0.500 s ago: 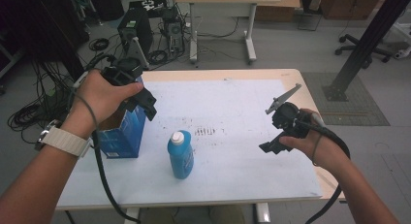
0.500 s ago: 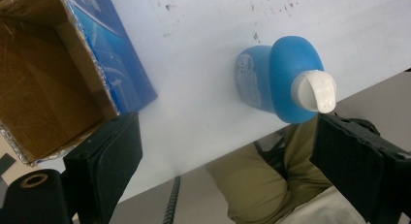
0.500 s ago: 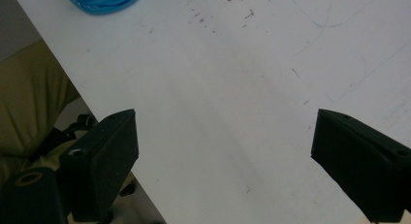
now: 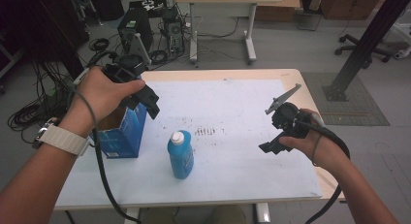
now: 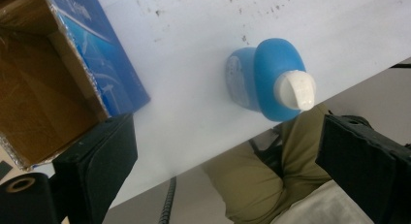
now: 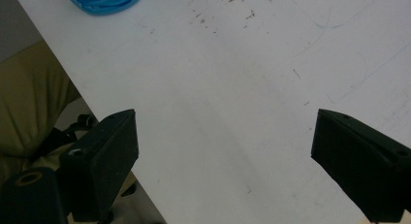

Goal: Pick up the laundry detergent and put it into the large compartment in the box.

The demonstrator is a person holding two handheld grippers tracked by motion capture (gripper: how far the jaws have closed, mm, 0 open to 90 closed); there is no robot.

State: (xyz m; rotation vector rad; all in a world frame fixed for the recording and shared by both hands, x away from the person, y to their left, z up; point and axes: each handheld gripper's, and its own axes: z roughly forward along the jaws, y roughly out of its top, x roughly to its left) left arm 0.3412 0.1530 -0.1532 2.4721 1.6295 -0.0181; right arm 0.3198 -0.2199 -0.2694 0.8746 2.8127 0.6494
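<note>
In the high view the left gripper (image 4: 145,95) hovers open-jawed above the open-topped blue cardboard box (image 4: 118,129), seemingly ready to handle it, while its own view puts the blue plastic bottle with white cap (image 5: 269,78) ahead on the white worktop (image 5: 194,54), and the right gripper (image 6: 225,151), in its view, gapes empty.

**Bottle and carton, near-left part of table**

Blue bottle (image 4: 180,155) with white cap, upright, cap on, standing close to the near edge of the table (image 4: 271,151), left of centre. Blue carton (image 4: 121,132), top flaps open, brown inside, upright just beside the bottle at the left edge; not touching it.
</note>
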